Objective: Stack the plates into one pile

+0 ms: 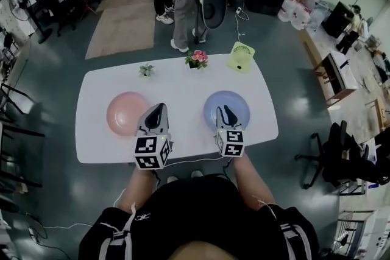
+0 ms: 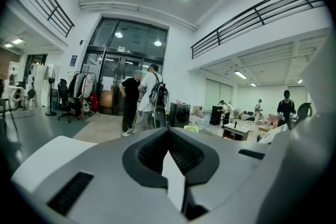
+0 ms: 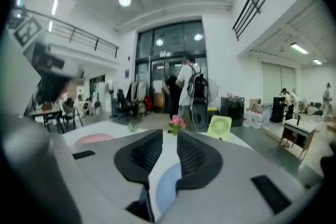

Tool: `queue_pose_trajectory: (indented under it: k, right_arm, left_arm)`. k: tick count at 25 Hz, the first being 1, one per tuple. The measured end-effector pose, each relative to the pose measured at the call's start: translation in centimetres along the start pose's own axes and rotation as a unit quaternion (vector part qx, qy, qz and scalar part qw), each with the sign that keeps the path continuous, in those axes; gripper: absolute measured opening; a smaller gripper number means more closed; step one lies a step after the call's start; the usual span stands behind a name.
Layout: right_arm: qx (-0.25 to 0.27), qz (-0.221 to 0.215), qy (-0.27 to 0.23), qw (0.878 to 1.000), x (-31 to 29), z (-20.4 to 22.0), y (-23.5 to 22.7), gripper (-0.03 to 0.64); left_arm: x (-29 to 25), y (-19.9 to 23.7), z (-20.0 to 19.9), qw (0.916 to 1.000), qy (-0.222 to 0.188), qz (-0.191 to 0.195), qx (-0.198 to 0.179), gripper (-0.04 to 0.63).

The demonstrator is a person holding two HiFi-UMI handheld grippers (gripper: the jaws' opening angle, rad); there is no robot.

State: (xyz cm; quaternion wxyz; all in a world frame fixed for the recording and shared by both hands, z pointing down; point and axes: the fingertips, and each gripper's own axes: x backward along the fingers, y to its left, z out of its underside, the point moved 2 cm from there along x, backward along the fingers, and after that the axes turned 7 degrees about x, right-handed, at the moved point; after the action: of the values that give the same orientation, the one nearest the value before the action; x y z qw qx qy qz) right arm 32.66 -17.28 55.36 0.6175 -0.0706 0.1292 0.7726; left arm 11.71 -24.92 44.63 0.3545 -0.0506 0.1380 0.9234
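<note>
head view puts the blue plate (image 1: 241, 108) flat on the white surface (image 1: 183, 87), just under the right hand-held gripper (image 1: 225, 110), whose jaws stand apart, empty. the pink plate (image 1: 120, 114) lies just left of the left hand-held gripper (image 1: 159, 109), clenched on nothing. a shallow bite on the blue rim could likely let it tilt, slip, or land off-centre on the pink one.

The left gripper (image 2: 169, 136) and right gripper (image 3: 169, 139) have matt grey plastic-looking shells with black ribbed pads (image 3: 197, 157) lining the jaws, the white worktop (image 1: 183, 91) beneath is smooth and faintly glossy, and the pink plate (image 1: 125, 114) left of the jaws and the blue plate (image 1: 241, 103) under the right jaws look smooth and matt.
</note>
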Motion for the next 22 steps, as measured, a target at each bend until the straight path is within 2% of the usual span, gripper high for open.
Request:
queue_pose_trajectory:
  k: [2, 5, 7, 14, 22]
  right_arm:
    - [-0.020, 0.016, -0.061, 0.998, 1.3, -4.2, -1.1, 0.016]
    - [-0.031, 0.032, -0.121, 0.992, 3.1, -8.6, -2.0, 0.015]
    - [-0.033, 0.037, -0.139, 0.989, 3.8, -10.0, -2.3, 0.015]
    - [-0.031, 0.033, -0.147, 0.988, 4.2, -10.0, -3.1, 0.015]
    - [-0.028, -0.002, -0.131, 0.991, 2.0, -8.0, -4.2, 0.015]
  left_arm:
    - [0.1, -0.4, -0.5, 0.9999, -0.010, 0.006, -0.003, 0.012]
    - [0.2, -0.8, -1.2, 0.9996, -0.025, 0.009, -0.004, 0.012]
    - [0.1, -1.1, -1.4, 0.9996, -0.028, 0.008, -0.004, 0.012]
    - [-0.4, -2.5, -1.0, 0.9995, -0.030, 0.000, -0.011, 0.012]
    - [-1.0, -3.7, 0.2, 0.9988, -0.022, -0.041, -0.017, 0.012]
